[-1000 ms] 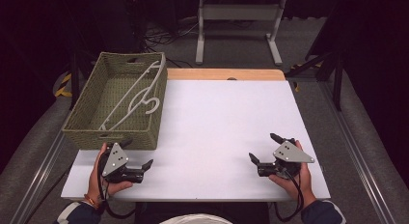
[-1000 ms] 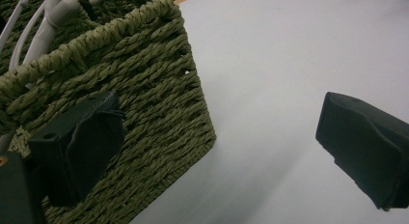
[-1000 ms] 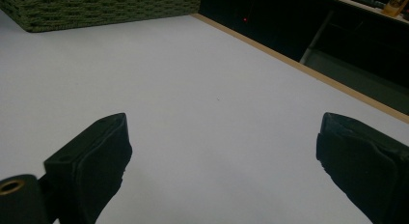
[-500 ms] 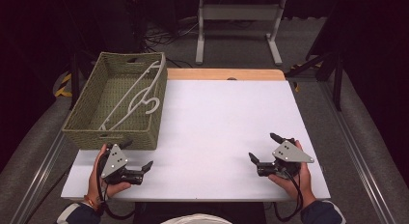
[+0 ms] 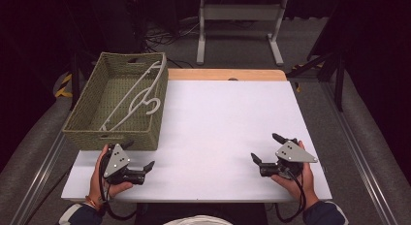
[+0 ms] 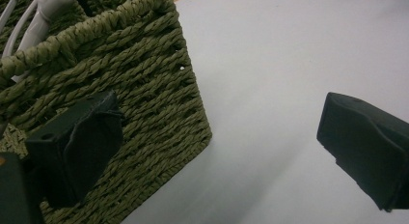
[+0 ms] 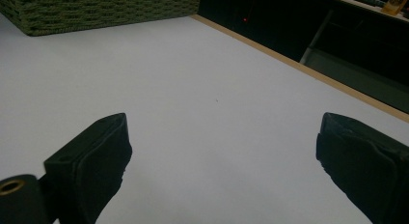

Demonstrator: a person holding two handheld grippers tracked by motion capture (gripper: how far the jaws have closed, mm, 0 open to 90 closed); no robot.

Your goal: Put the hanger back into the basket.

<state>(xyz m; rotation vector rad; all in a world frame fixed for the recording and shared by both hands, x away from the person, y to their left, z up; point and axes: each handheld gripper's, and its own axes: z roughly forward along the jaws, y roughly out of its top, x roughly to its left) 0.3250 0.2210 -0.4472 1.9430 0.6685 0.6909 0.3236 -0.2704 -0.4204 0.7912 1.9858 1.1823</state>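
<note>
The hanger (image 5: 133, 100) is laid lengthwise in the basket (image 5: 89, 133), just beyond the wide-spread left gripper (image 5: 140, 157), the nearer; the right gripper (image 5: 264, 150) is likewise spread wide.

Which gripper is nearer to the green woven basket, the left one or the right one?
The left. The left gripper sits just in front of the woven basket, at its near wall. The right gripper is far across the white table.

The wicker basket (image 5: 92, 120) is olive green in a twisted rope weave. The clothes hanger (image 5: 133, 99) inside it is white. The bench (image 5: 218, 123) is plain white with a light wood strip along its far edge. Both tongs, left (image 5: 139, 156) and right (image 5: 264, 148), are black with grey three-cornered plates.
</note>
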